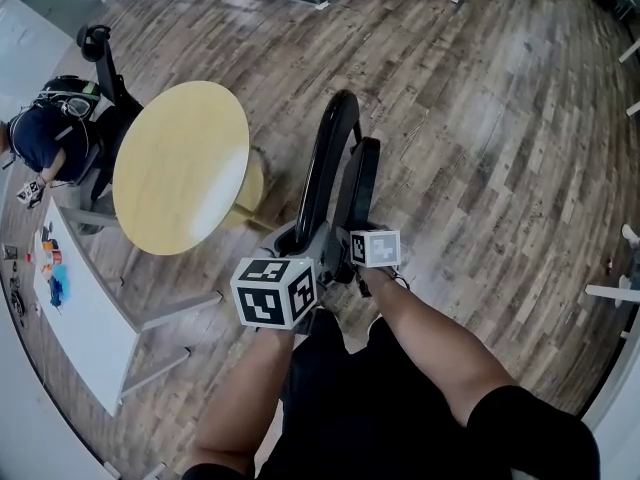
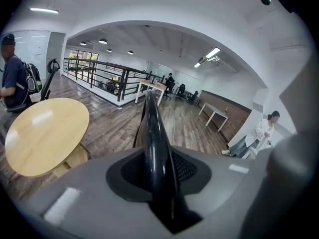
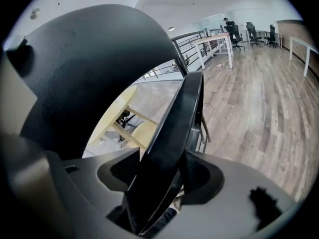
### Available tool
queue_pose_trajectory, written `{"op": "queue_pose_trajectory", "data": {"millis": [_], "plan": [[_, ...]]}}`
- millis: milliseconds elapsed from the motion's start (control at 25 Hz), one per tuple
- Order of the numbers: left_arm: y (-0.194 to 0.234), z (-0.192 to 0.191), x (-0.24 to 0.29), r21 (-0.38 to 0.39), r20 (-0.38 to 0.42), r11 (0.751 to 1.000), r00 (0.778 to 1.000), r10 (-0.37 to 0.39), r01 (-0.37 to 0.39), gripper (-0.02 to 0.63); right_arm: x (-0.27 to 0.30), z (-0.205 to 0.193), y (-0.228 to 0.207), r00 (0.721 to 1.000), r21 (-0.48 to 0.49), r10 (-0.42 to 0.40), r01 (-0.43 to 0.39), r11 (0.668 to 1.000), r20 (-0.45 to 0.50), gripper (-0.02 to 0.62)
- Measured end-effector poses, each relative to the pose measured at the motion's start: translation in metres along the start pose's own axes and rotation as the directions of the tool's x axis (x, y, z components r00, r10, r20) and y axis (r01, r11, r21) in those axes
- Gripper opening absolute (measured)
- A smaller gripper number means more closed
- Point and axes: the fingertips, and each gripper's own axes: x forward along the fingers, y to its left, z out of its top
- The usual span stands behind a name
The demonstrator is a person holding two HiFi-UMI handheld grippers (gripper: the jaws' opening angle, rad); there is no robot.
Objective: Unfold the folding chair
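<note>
Left gripper (image 2: 159,183) has little free room on its left. The round yellow table (image 1: 180,163) stands just beside it there, its rim near the chair, and a long white bench (image 1: 85,318) lies farther left, closer to the person's legs. Ahead of this gripper the plank floor (image 1: 480,118) stretches away to a black railing (image 2: 99,76).

Its jaws are pinched onto the thin black edge of the folding chair (image 1: 325,158), which stands folded and upright on the floor directly in front of both grippers. The curved backrest (image 2: 152,133) rises up and away from between the pads. Past the table, far off to the left, a person with a backpack (image 1: 40,138) stands by an office chair (image 1: 100,58).

Right gripper (image 3: 158,180) sits just beside the left one, on its right. Its jaws are spread wide with the flat black seat (image 3: 174,133) standing tilted between them. The seat lies close against the right-hand pad, and no firm squeeze shows. The broad backrest fills the space to this gripper's left. Ahead and to its right, open floor runs on to white desks (image 3: 214,41), well apart from the chair.
</note>
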Motion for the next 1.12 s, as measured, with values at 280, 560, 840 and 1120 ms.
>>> {"op": "queue_pose_trajectory", "data": {"millis": [280,560,840,1120], "plan": [[0.007,0.0,-0.002,0.031,-0.008,0.999,1.0,-0.012,0.013,0.098,-0.001,-0.001,-0.005,0.999,0.009,0.036,-0.036,0.999,0.04,0.258],[0.034,0.0,-0.006,-0.019,-0.014,1.0,1.0,-0.005,0.005,0.089,-0.009,-0.011,-0.028,0.997,0.066,0.064,-0.067,0.996,0.04,0.249],[0.068,-0.003,-0.007,-0.067,-0.005,0.998,1.0,0.018,-0.018,0.089,-0.018,-0.026,-0.065,0.997,0.107,0.074,-0.076,0.991,0.023,0.249],[0.104,-0.012,-0.003,-0.094,0.0,0.993,0.998,0.067,-0.067,0.095,-0.02,-0.045,-0.102,0.997,0.179,0.074,-0.075,0.981,0.013,0.25]]}}
